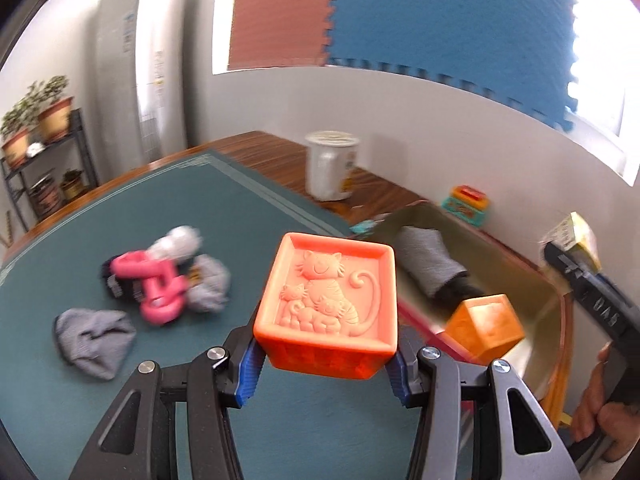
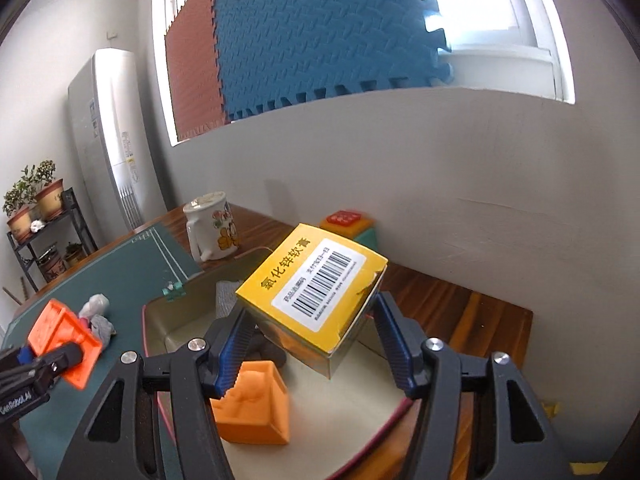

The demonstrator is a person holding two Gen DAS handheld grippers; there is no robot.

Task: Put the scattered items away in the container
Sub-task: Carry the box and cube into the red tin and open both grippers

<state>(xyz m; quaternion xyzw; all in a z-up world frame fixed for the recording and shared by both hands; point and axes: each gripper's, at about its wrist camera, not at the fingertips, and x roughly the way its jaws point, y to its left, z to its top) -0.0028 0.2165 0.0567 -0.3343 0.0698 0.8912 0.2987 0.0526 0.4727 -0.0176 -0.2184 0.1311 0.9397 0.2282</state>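
Here, yellow box (image 2: 316, 300) labelled 氧化锌软膏, barcode sticker (image 2: 320, 285)

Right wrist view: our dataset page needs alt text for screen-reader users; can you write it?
The right gripper holds a yellow barcoded box above a pink-rimmed container that already contains an orange block. At left, over the green mat, the left gripper grips an orange cat block. A white cartoon mug stands on the wooden table behind.

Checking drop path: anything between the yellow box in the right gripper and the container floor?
Partly. The yellow box hangs over the container; an orange block and a grey sock lie below, with bare floor toward the right.
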